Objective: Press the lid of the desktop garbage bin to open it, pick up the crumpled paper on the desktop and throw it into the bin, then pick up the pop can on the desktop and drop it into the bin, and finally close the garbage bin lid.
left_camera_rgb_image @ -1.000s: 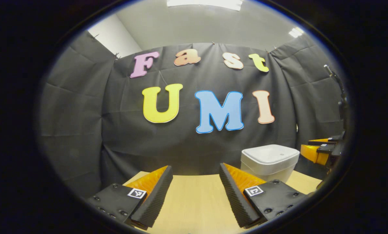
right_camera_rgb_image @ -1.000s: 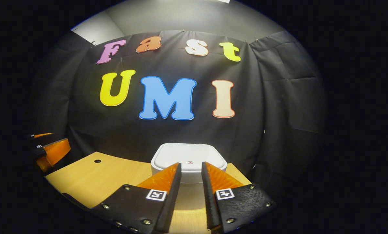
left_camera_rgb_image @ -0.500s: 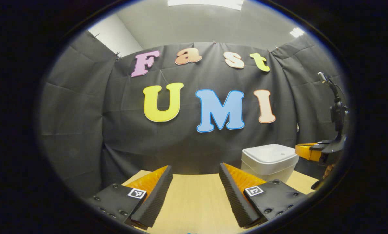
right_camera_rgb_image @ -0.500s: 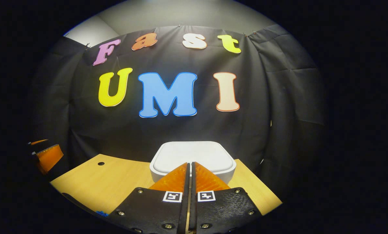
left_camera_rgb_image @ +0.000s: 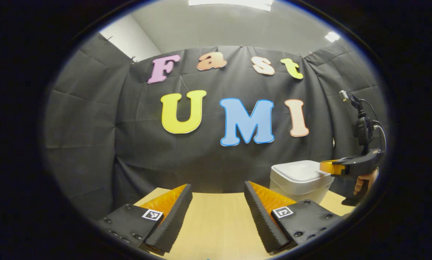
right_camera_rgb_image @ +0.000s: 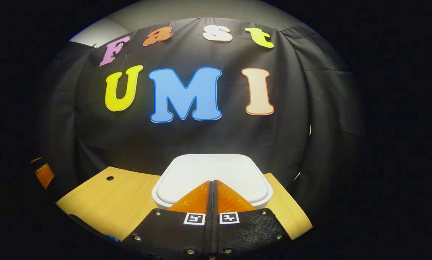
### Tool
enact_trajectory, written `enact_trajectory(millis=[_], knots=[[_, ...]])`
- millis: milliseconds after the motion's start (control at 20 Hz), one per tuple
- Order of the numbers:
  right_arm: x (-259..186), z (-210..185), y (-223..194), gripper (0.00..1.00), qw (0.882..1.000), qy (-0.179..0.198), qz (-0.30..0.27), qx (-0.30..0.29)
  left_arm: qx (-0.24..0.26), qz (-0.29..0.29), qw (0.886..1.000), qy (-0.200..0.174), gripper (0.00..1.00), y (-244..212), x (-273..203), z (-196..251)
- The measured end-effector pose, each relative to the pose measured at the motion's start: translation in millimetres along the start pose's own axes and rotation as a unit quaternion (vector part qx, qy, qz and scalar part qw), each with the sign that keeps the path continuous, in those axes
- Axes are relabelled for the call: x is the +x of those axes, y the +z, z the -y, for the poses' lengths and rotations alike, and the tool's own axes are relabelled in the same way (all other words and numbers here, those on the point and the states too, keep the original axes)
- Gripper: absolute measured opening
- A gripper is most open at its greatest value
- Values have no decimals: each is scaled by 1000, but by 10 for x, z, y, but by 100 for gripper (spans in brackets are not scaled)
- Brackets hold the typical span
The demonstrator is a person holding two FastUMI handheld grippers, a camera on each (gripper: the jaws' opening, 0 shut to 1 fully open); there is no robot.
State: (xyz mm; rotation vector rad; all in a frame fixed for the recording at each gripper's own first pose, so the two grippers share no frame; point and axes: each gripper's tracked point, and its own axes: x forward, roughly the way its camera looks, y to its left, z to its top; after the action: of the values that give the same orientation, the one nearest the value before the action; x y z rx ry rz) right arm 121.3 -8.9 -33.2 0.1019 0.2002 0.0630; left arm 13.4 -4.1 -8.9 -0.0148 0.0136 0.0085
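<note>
A white desktop garbage bin [right_camera_rgb_image: 212,171] with its lid down stands near the table's far edge, just ahead of my right gripper [right_camera_rgb_image: 212,182]. That gripper is shut with nothing between its fingers, and its tips hover over the front part of the lid. In the left gripper view the bin [left_camera_rgb_image: 298,175] is at the right, and the right gripper [left_camera_rgb_image: 326,167] reaches over its lid from the right, held by a hand [left_camera_rgb_image: 364,180]. My left gripper [left_camera_rgb_image: 217,189] stands open above the tabletop, holding nothing.
The light wooden table [right_camera_rgb_image: 107,198] has a small round hole [right_camera_rgb_image: 110,178] at its far left. Black cloth walls stand close behind the bin. The left gripper's fingers [right_camera_rgb_image: 42,173] show at the left edge of the right gripper view.
My right gripper closed its fingers and moved forward over the bin lid. The left gripper stayed open and still.
</note>
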Motion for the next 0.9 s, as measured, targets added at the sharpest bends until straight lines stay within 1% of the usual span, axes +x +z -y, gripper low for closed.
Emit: enact_trajectory(millis=[150,250,550,800,900], knots=[[59,4,-78,0,1000,8,-24,18,-1,1,1000,3,98,2,20,-10],[68,6,-75,0,999,13,-30,23,-1,2,1000,3,98,-6,26,-13],[88,10,-162,1,999,21,-48,5,-5,-2,1000,-2,98,-39,80,38],[111,9,-135,1,999,24,-33,14,-12,-3,1000,-6,98,-48,107,96],[87,10,-27,1,1000,24,-9,13,-9,-1,1000,-5,98,-37,99,113]])
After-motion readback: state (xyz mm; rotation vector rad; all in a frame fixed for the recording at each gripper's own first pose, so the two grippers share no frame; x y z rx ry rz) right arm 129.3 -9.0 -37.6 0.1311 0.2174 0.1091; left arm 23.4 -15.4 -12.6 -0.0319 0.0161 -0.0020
